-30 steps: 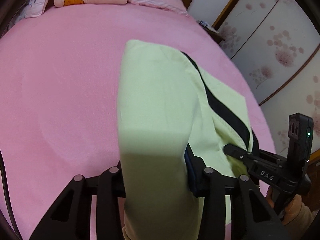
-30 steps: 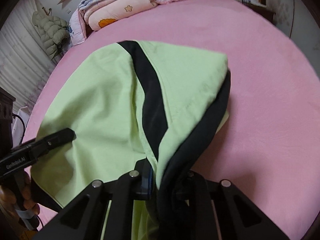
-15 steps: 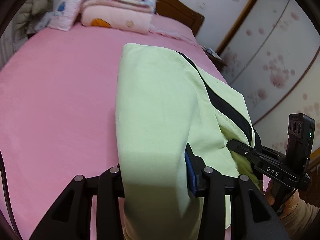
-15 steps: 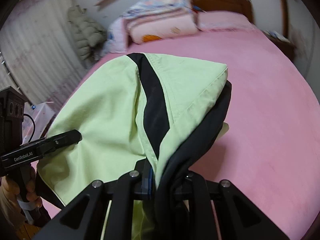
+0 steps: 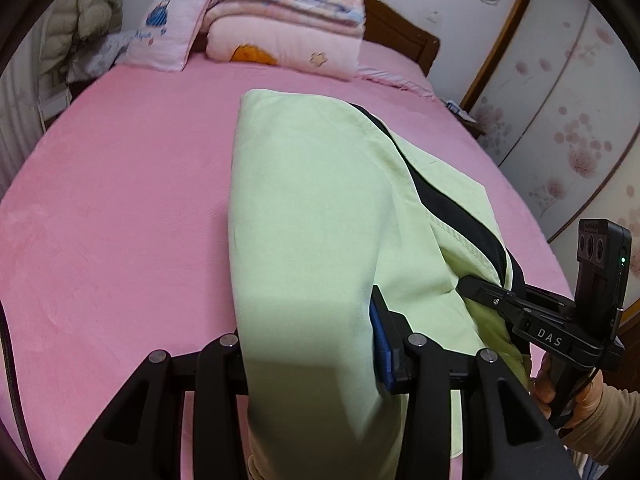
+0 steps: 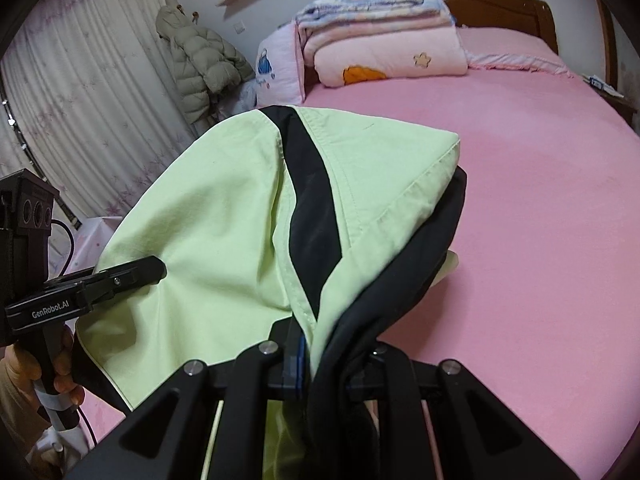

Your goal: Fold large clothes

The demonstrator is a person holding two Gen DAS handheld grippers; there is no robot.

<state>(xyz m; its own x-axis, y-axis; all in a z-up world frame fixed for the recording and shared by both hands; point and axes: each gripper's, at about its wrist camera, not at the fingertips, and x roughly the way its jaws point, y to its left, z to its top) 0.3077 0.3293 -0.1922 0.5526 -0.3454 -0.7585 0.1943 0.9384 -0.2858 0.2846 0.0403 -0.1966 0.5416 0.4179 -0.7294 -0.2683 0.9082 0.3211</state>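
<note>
Left gripper (image 5: pixel 312 344) is clamped on a thick fold of the green garment (image 5: pixel 320 208), jaws held apart by the bunched cloth between them, blue pad pressed against its side. Over on the right gripper (image 6: pixel 320 356), jaws nearly closed, pinching a thinner edge where green meets the dark lining. Both grips sit at one end of the garment, side by side, which looks like the way to carry a doubled-over piece without it falling open.

From the clamps the cloth drapes forward and away, black stripe (image 6: pixel 308 216) running up it, far end bulging out over the bed (image 5: pixel 120 200). Whether that far end touches the sheet I can't tell from here. In each view the other gripper shows at the edge, gripped by a hand (image 6: pixel 60 364) in a pale sleeve.

Beyond: plenty of bare pink sheet ahead, stacked quilts (image 6: pixel 384 48) at the headboard, a puffer coat (image 6: pixel 200 60) hanging by the curtain. My read: mid-fold, the garment is being carried for laying down on that open sheet.
</note>
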